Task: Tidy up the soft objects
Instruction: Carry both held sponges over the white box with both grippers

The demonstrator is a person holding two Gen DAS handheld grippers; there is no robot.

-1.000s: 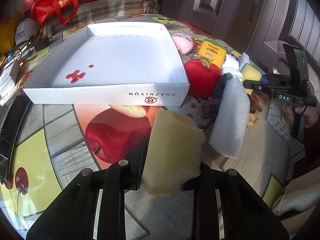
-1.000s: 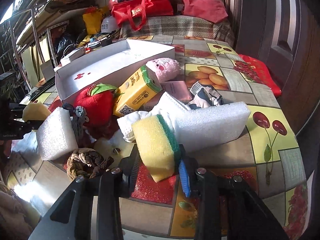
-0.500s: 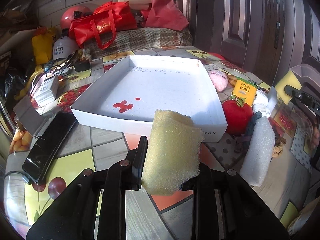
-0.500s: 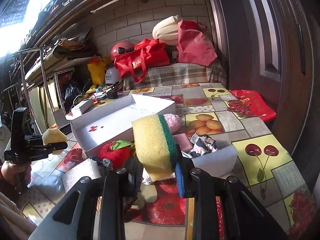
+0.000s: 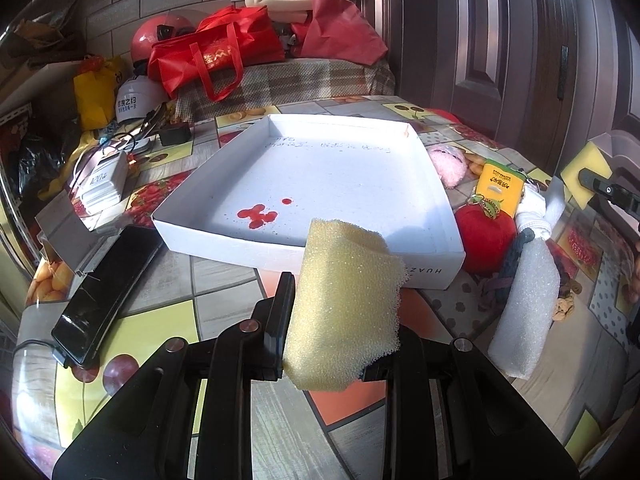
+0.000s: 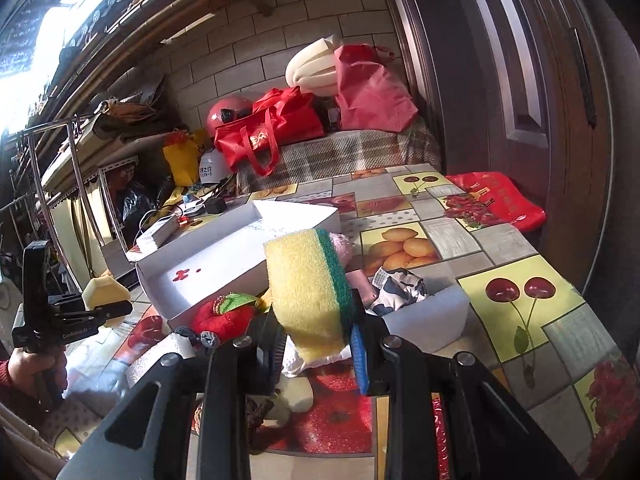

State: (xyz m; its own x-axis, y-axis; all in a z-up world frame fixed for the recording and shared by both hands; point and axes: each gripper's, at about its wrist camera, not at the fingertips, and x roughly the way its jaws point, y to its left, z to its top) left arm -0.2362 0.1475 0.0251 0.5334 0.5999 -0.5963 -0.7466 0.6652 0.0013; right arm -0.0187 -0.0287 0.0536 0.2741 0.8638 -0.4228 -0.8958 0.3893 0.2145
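Both claws loaded and lifted clear of the table: left claw (image 5: 340, 344) clamps the plain yellow foam sponge (image 5: 344, 304), right claw (image 6: 316, 340) clamps the yellow-green scouring sponge (image 6: 308, 288), both aimed at the empty white box (image 5: 436, 272), likely drop target.

Lots of clutter in the upper left: a pink helmet (image 5: 162, 38), a red tote bag (image 5: 216, 54), a yellow bag (image 5: 96, 96) and a white helmet (image 5: 134, 100). Lower left there's a black phone (image 5: 106, 284) lying flat on the fruit-print tablecloth (image 5: 160, 316). Dark wooden door (image 5: 500, 40) fills the right.
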